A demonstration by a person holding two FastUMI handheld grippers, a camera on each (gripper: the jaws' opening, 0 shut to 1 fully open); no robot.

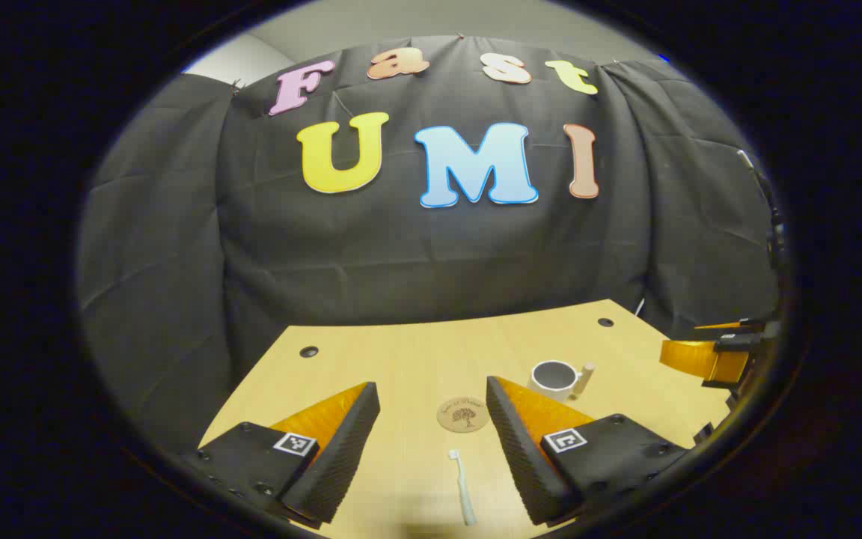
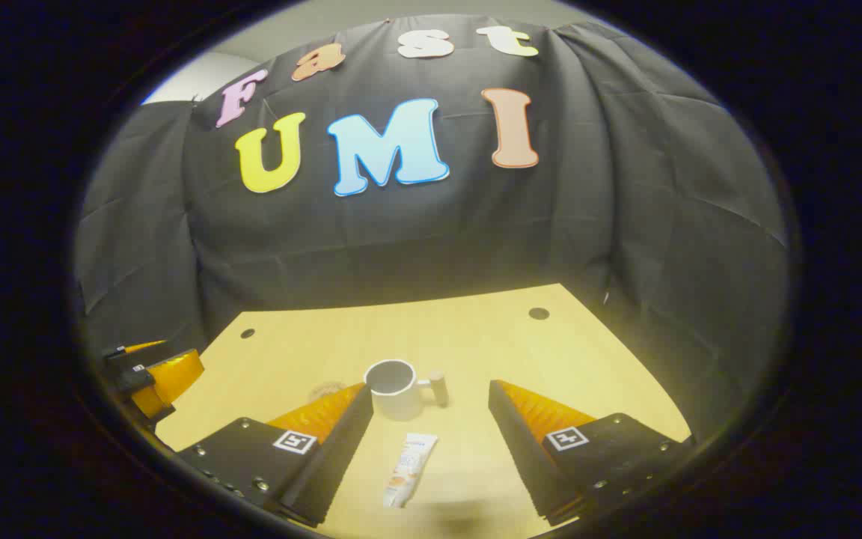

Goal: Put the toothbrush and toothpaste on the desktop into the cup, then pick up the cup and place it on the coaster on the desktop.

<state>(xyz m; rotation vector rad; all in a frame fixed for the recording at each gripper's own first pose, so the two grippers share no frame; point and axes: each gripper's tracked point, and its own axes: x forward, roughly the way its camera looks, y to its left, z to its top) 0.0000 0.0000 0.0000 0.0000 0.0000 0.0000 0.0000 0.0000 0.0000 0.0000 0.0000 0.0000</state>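
In the left gripper view a white toothbrush (image 1: 463, 486) lies flat on the wooden desktop (image 1: 401, 359) between the spread fingers of my open left gripper (image 1: 431, 408). Just beyond it lies a round wooden coaster (image 1: 463, 413). A white cup (image 1: 553, 379) with a wooden handle stands farther right. In the right gripper view the same cup (image 2: 395, 389) stands upright ahead, and a white toothpaste tube (image 2: 408, 468) lies flat in front of it, between the fingers of my open right gripper (image 2: 427, 408). The coaster (image 2: 326, 390) peeks out behind the left finger.
The other gripper (image 1: 715, 352) shows at the right edge of the left gripper view, and at the left edge (image 2: 150, 374) of the right gripper view. Small dark holes (image 1: 308, 351) mark the desktop's far corners. Black cloth hangs behind the desk.
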